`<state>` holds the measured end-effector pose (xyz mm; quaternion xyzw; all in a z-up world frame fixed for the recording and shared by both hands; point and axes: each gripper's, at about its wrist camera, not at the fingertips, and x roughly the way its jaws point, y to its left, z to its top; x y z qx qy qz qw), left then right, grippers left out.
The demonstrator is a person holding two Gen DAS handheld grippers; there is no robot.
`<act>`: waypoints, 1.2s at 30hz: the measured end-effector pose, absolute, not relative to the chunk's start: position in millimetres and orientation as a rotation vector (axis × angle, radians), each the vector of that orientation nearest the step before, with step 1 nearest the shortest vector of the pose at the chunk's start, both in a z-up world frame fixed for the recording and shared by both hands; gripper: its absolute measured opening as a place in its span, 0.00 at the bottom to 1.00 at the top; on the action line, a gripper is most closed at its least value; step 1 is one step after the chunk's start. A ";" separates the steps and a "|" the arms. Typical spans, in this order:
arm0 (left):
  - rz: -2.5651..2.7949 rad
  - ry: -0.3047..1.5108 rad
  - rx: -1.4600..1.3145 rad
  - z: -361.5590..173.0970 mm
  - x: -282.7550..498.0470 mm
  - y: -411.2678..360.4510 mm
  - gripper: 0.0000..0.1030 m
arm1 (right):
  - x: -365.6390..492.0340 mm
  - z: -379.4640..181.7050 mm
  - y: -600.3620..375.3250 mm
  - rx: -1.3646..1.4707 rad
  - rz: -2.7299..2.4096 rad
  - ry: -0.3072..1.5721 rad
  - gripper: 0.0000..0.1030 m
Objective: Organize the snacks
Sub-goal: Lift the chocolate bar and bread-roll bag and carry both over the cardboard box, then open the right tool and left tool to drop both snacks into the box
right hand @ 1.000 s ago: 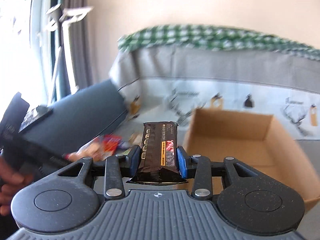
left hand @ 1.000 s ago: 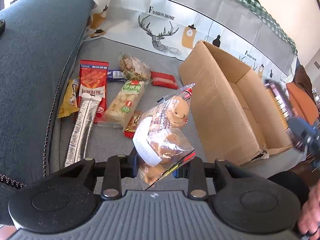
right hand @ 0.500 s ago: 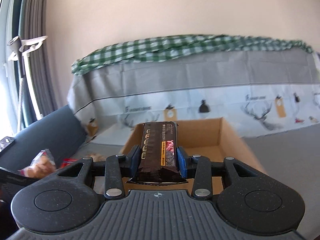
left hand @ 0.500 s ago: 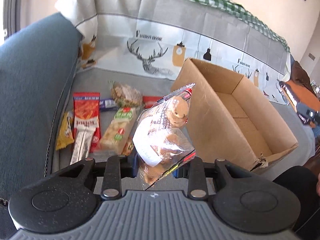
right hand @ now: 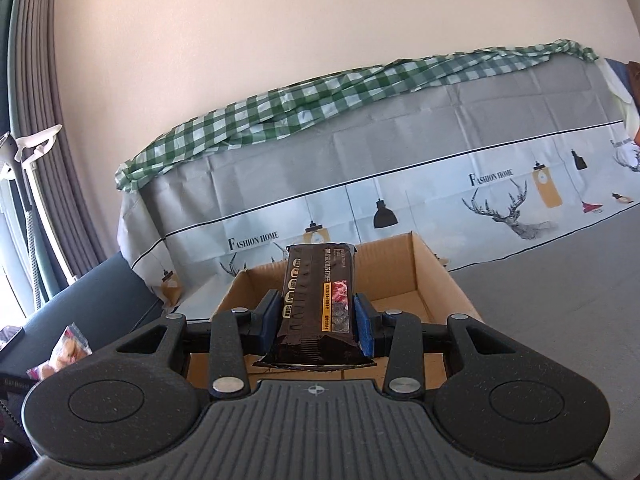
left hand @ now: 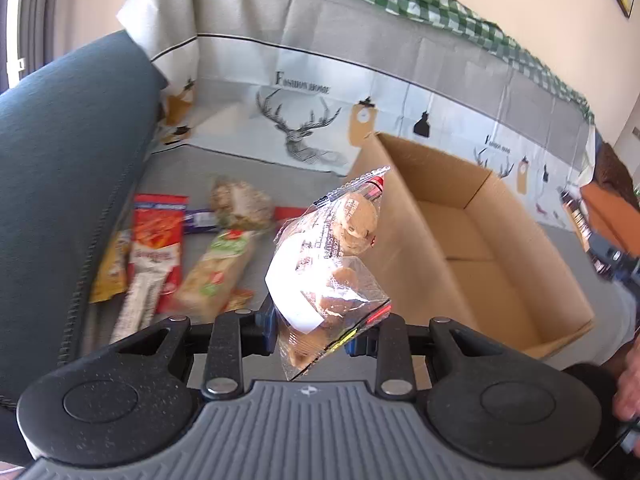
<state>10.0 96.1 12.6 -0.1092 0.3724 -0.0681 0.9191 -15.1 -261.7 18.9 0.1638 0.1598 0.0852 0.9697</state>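
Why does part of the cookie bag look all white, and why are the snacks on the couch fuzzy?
Left wrist view: sunlight glares off the clear cookie bag, washing its label white; the loose snacks on the seat are smeared by motion blur, and the fisheye lens bends the cardboard box. Right wrist view: the dark snack pack looks sharp, evenly lit, without glare.

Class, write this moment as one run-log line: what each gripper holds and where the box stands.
left gripper: shut on clear cookie bag | right gripper: shut on dark snack packet | cardboard box: open, empty, ahead
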 end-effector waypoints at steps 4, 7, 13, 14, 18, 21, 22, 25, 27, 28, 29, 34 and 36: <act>-0.199 0.752 -0.229 24.4 25.5 61.1 0.33 | -10.7 18.0 -267.6 0.360 0.181 0.343 0.40; -0.261 0.741 -0.216 30.0 35.5 28.0 0.33 | -8.4 16.1 -270.1 0.379 0.181 0.359 0.40; -0.379 0.738 -0.162 35.0 48.4 -35.3 0.33 | -6.5 16.5 -267.6 0.373 0.176 0.374 0.40; -0.394 0.737 -0.159 36.7 49.9 -43.4 0.33 | -6.9 16.4 -267.8 0.373 0.176 0.372 0.40; -0.439 0.728 -0.136 46.0 55.1 -69.9 0.33 | -7.4 15.4 -269.7 0.383 0.173 0.368 0.40; -0.461 0.711 -0.123 55.0 59.2 -82.2 0.34 | -6.9 14.9 -271.0 0.393 0.166 0.369 0.40; -0.468 0.706 -0.122 57.6 60.2 -85.1 0.34 | -6.7 14.5 -270.8 0.395 0.167 0.371 0.41; -0.438 0.694 -0.117 60.2 61.5 -89.0 0.55 | -4.3 13.5 -270.4 0.399 0.161 0.393 0.51; -0.420 0.680 -0.145 57.9 60.2 -82.7 0.68 | -1.6 11.0 -275.0 0.424 0.141 0.415 0.59; -0.413 0.678 -0.158 55.9 58.8 -78.9 0.68 | -0.5 10.1 -277.2 0.437 0.146 0.423 0.64; -0.407 0.675 -0.161 53.7 56.3 -74.8 0.68 | -0.4 9.6 -278.3 0.443 0.144 0.424 0.65; -0.369 0.601 -0.095 40.9 32.5 -53.5 0.68 | -2.8 10.8 -272.3 0.409 0.136 0.417 0.70; -0.369 0.603 -0.094 35.7 25.2 -42.0 0.67 | -2.6 11.6 -268.6 0.388 0.138 0.418 0.72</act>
